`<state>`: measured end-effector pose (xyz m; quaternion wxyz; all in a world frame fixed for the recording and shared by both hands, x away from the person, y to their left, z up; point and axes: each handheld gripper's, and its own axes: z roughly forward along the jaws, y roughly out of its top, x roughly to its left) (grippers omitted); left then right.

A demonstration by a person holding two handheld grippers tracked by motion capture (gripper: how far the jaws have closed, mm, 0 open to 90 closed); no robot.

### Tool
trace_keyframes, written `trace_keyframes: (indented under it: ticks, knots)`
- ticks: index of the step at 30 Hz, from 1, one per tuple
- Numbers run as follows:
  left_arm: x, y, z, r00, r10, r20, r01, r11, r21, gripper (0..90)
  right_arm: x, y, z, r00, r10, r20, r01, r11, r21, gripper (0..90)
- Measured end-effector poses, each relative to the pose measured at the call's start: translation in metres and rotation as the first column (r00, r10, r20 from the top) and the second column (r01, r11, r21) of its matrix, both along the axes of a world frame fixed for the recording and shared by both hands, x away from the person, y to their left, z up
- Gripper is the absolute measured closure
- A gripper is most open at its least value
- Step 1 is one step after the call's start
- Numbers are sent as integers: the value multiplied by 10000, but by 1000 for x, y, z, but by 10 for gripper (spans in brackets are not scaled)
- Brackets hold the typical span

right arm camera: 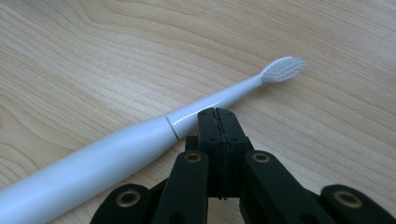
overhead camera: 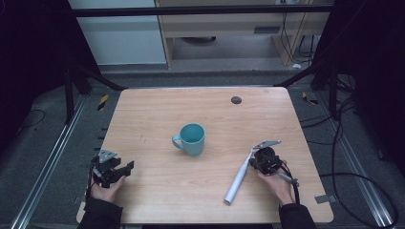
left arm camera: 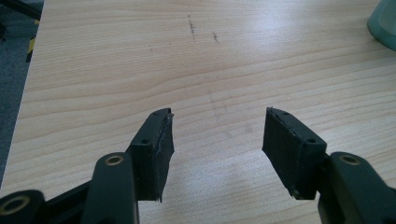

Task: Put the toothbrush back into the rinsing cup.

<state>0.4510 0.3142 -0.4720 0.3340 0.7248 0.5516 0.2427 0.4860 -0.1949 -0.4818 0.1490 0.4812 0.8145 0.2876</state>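
Note:
A white electric toothbrush [overhead camera: 237, 180] lies flat on the wooden table [overhead camera: 157, 114], its bristle head toward the far side. In the right gripper view the toothbrush [right arm camera: 140, 140] runs from the lower left up to its bristles at the upper right. My right gripper [right arm camera: 218, 114] sits just beside its neck, jaws pressed together with nothing between them. In the high view the right gripper [overhead camera: 261, 160] is at the brush's upper end. A teal mug [overhead camera: 191, 139] stands mid-table, handle to the left. My left gripper [overhead camera: 122, 168] rests near the front left edge, and its jaws [left arm camera: 217, 135] stand wide apart over bare wood.
A small dark round cap [overhead camera: 236, 100] sits in the table near its far edge. The mug's rim [left arm camera: 384, 23] shows at the top right of the left gripper view. Cables and metal rails lie on the floor on both sides.

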Motion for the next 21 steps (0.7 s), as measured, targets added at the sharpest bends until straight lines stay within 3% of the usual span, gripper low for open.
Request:
trace_keyframes:
  ticks: [21]
  knots:
    - [0,0,0,10000,-8,6,8,10000,-2,419,2,16,-2,9988,430,214,-436,9986,295,900]
